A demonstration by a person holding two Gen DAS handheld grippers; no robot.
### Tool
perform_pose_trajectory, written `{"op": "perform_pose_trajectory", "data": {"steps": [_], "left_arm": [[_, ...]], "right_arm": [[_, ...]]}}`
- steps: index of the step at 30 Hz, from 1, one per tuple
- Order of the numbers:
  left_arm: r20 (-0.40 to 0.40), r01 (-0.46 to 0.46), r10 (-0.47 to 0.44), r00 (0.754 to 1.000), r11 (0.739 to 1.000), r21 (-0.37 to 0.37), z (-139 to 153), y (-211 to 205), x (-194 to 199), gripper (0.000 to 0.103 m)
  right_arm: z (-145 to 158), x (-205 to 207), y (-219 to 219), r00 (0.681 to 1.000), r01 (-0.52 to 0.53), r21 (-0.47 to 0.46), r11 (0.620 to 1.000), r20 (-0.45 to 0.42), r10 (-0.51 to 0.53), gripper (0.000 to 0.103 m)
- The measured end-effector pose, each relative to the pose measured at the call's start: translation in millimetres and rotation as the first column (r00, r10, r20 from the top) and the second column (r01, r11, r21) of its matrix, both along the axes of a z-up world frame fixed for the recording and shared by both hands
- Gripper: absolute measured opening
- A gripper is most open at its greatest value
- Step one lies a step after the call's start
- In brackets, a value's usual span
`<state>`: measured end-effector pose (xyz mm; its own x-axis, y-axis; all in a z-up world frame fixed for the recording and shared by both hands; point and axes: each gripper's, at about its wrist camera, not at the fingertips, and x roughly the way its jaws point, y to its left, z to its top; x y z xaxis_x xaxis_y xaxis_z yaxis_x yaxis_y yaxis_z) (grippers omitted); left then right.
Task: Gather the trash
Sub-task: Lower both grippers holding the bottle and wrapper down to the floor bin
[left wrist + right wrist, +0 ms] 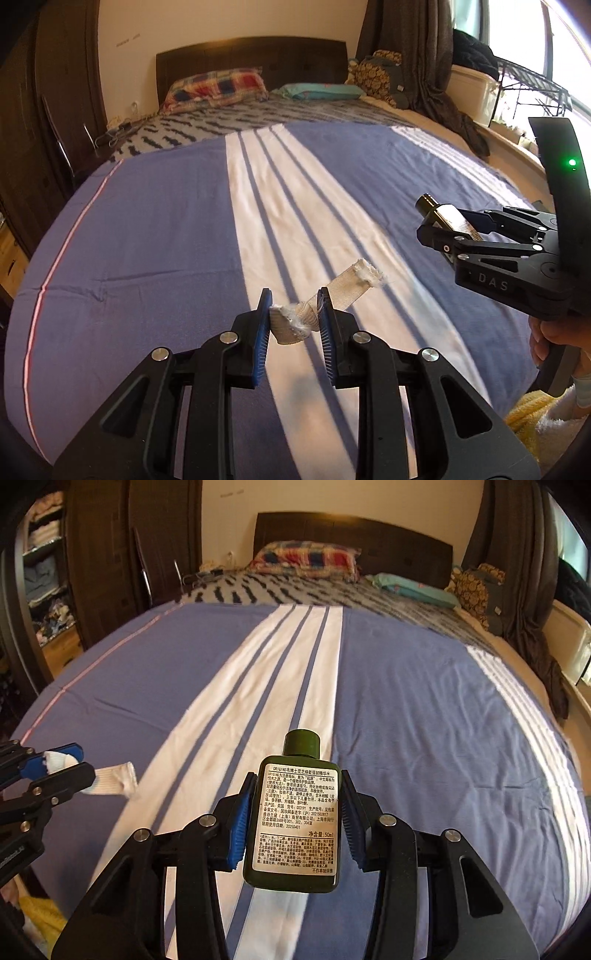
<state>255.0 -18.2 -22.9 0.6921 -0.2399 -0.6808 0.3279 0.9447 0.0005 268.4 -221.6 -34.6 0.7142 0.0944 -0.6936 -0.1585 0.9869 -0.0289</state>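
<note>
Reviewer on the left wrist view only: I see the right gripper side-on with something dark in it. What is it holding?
Observer: A dark green bottle, clamped between the right gripper's blue pads.
Reviewer: Any label?
Observer: Yes, a white label of printed Chinese text faces the right wrist camera, headed ORIGINS.
Reviewer: Is its cap on?
Observer: Yes, a dark green cap sits on top, pointing toward the headboard.
Reviewer: Does that view show my strip?
Observer: Yes, the white fabric strip sticks out of the left gripper.

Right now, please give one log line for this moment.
left gripper: shut on cloth strip | right gripper: shut on green bottle | both above bed
</note>
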Motion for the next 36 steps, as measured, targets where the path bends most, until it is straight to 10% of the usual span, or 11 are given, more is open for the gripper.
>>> {"op": "perform_pose_trajectory", "data": {"steps": [18, 36], "left_arm": [[0.109, 0.098, -0.089, 0.99, 0.992, -0.079, 37, -21, -165, 0.023], [-0.016, 0.104, -0.106, 0.994, 0.988, -0.116, -49, -5, -242, 0.023]], "right_arm": [[69, -196, -17, 0.976, -0.026, 0.048, 0.999, 0.217, 0.015, 0.044], [-28, -275, -23, 0.997, -0.018, 0.124, 0.992, 0.078, 0.008, 0.044]]}}
